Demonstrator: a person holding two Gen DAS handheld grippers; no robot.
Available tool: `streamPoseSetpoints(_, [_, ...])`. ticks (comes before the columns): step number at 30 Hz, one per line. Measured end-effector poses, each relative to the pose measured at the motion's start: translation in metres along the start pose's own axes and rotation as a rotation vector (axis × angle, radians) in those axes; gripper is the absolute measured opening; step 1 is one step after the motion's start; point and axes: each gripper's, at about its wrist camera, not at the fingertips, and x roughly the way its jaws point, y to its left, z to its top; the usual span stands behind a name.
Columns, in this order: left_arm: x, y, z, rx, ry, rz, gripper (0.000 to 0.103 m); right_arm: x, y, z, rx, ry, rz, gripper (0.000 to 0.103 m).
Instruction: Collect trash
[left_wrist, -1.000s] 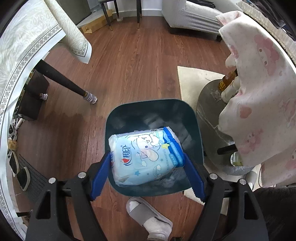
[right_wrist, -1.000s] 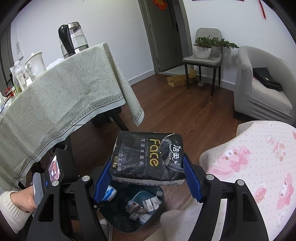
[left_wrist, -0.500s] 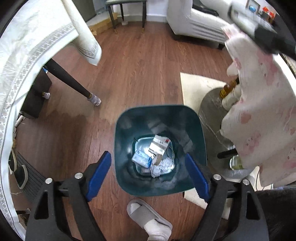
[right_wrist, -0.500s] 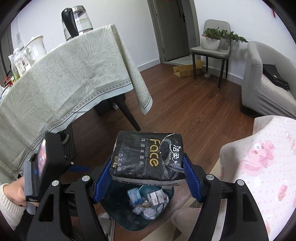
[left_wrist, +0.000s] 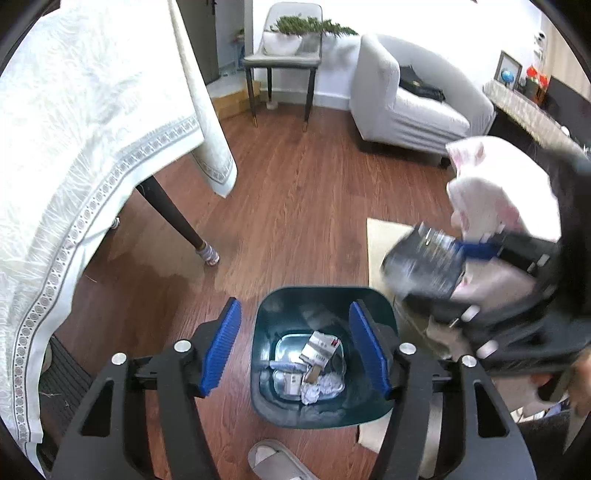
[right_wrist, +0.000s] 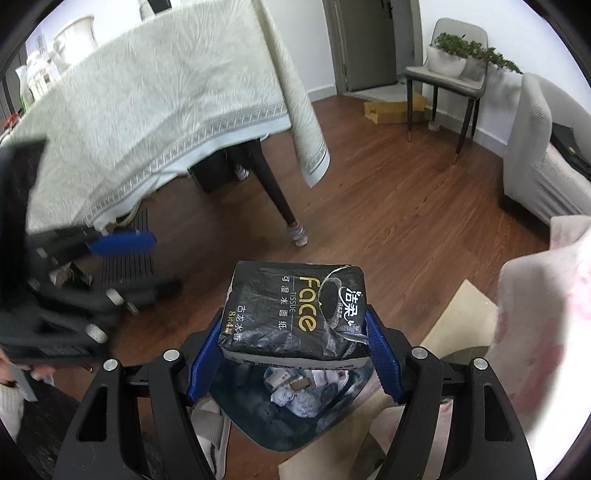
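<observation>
Jaws of the right gripper (right_wrist: 293, 354) clamp a crumpled black tissue pack (right_wrist: 295, 314); left gripper (left_wrist: 295, 350) closing, empty.

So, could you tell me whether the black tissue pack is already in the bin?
Not yet. The black tissue pack sits clamped in the right gripper, above the bin holding other trash.

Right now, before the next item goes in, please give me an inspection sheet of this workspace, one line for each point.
Surface: brown wooden plank floor, beige mat beside bin.
Job's things: dark teal plastic bin holding crumpled paper and small cartons; black tissue pack.
Clutter: grey slipper by the bin.
Grippers: left tool closing, nothing between its pads; right tool clamps the pack above the bin.
Cables: nothing seen.
Surroundings: table with pale tablecloth, grey chair, white sofa.
</observation>
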Motion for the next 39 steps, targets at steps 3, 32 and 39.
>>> streamPoseSetpoints(3, [-0.010,0.003,0.007,-0.024,-0.035,0.001,0.058,0.013,0.004,-0.006,-0.003,0.032,0.007,0.072])
streamPoseSetpoints(32, [-0.090,-0.049,0.048,-0.004,-0.299,-0.017,0.044,0.006,0.030,-0.044,-0.094,0.074,0.020,0.082])
streamPoseSetpoints(39, [-0.123,-0.084,0.063,0.016,-0.362,-0.052,0.049,-0.074,0.028,-0.037,-0.091,-0.058,0.019,0.078])
